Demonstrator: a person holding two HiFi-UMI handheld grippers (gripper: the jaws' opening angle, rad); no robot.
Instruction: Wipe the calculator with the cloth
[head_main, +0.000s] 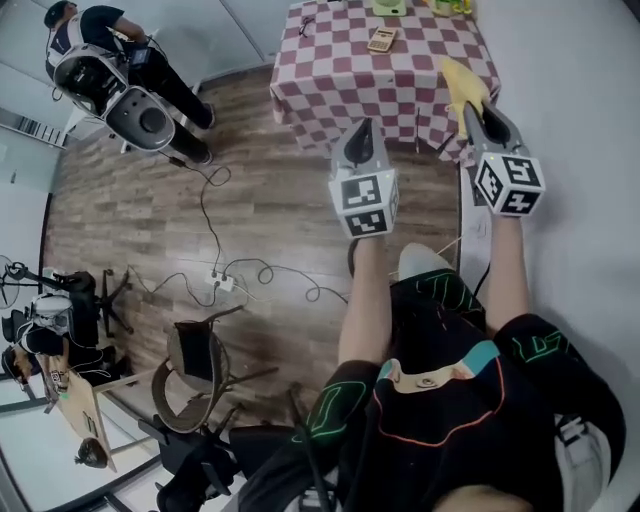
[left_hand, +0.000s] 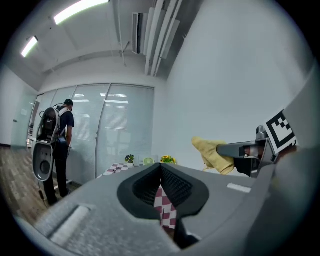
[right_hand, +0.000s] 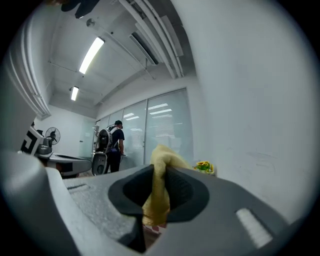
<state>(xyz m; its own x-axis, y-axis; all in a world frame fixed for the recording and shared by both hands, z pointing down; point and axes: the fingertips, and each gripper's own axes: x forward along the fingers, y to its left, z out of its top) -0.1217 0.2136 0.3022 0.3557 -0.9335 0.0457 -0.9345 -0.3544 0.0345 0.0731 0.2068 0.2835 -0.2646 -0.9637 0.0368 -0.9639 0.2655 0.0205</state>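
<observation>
The calculator lies on the red-and-white checked table at the top of the head view. Both grippers are held in the air short of the table's near edge. My right gripper is shut on a yellow cloth, which sticks up past the jaws; in the right gripper view the cloth is pinched between them. My left gripper is shut with nothing in it, its jaws meeting in front of the table. From the left gripper view the cloth and the right gripper show at right.
A white wall runs along the right. On the table's far edge stand small plants. A person with a backpack rig stands at the far left. Cables and a power strip lie on the wooden floor, with a chair nearer.
</observation>
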